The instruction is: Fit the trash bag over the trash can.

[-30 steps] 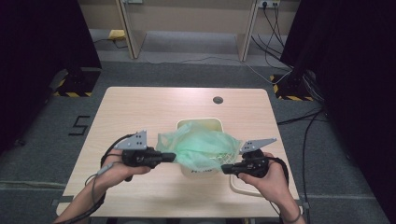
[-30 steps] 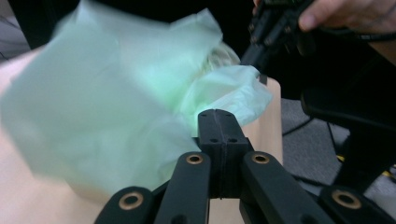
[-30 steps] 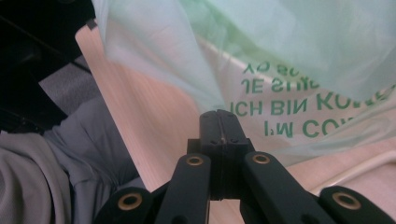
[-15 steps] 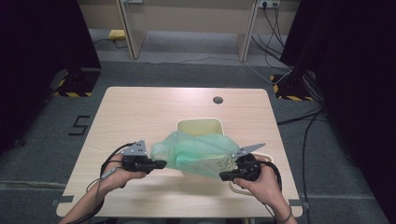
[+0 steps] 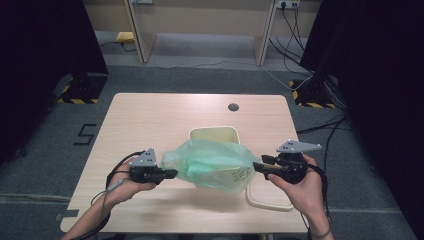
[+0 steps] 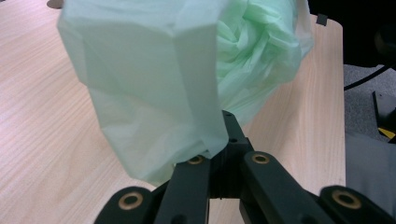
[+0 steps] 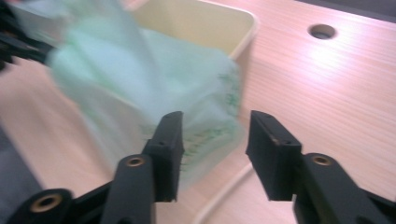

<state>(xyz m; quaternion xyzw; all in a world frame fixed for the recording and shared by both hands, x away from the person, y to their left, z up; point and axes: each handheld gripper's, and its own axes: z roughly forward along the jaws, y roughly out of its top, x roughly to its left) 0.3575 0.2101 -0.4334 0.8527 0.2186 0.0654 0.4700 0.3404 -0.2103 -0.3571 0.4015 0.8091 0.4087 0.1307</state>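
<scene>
A: We have a thin green plastic bag (image 5: pixel 215 164) hanging over the near edge of the cream bin (image 5: pixel 214 135) in the middle of the table (image 5: pixel 150 120). It looks very light and limp, and we'd judge it slippery and easy to tear, since it crumples wherever it is pulled.

B: Agreed. Our left gripper (image 5: pixel 167 173) has its jaws clamped on the bag's left edge; in the left gripper view the film (image 6: pixel 154 88) bunches right at the closed tips.

A: And the right gripper (image 5: pixel 257 166)? Its jaws have just been opening. In the right gripper view they stand apart with the bag's printed corner (image 7: pixel 205 135) in front of them, nothing pinched, so that side is let go.

B: Then we'd take hold again at the rim, on a doubled fold rather than a single layer, which should slip less.

A: The flat cream lid (image 5: pixel 267 199) lies on the table under our right hand (image 5: pixel 305 182), just beside the bin. We should keep the slack film off it.
</scene>
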